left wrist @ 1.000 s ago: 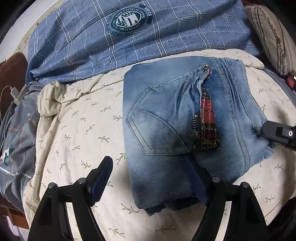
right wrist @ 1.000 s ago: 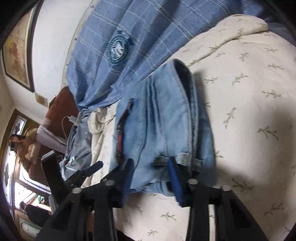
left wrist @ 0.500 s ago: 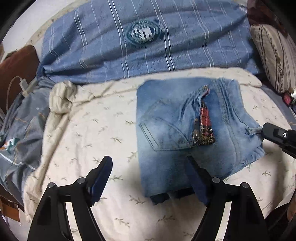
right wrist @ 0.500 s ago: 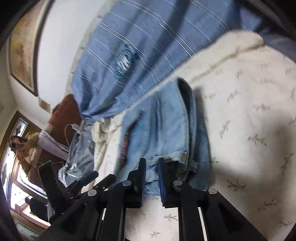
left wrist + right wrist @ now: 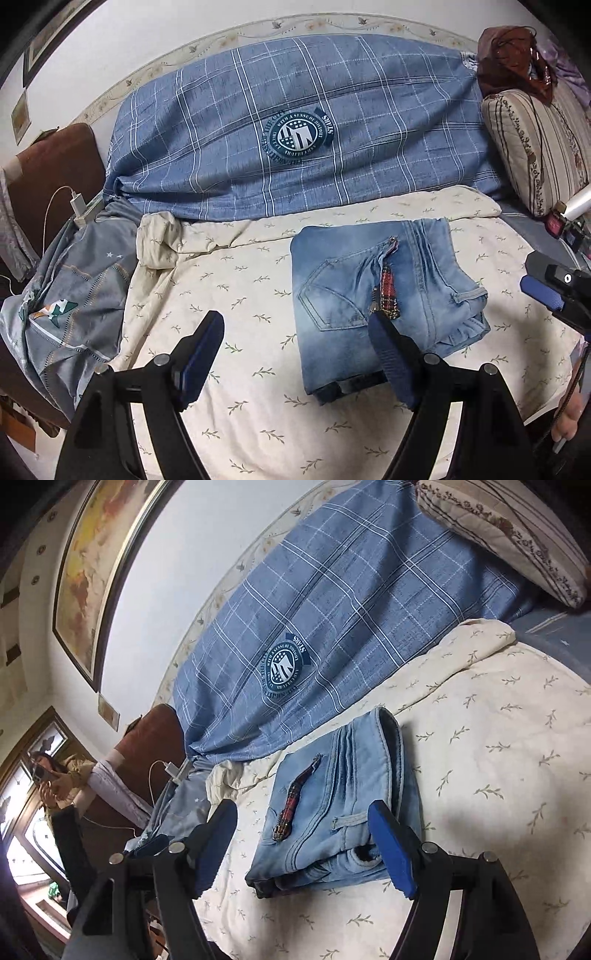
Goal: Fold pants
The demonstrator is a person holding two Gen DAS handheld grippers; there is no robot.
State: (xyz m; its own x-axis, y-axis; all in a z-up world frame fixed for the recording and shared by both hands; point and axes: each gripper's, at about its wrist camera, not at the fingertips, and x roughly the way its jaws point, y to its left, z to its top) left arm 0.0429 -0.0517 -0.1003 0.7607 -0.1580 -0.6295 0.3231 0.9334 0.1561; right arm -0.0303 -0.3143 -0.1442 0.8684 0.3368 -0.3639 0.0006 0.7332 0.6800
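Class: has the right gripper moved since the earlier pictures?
Yes. The right gripper has opened and pulled back from the jeans, which now lie free on the sheet.

Open sheet [image 5: 236,288] left of and in front of jeans [image 5: 351,295]. Blocked behind by plaid quilt [image 5: 295,125], right by pillow [image 5: 535,147], left by bunched bedding [image 5: 74,295].

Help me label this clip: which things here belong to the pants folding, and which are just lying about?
Job: jeans, left gripper, right gripper.
Lying about: plaid quilt, striped pillow, phone charger, framed map, bedsheet.
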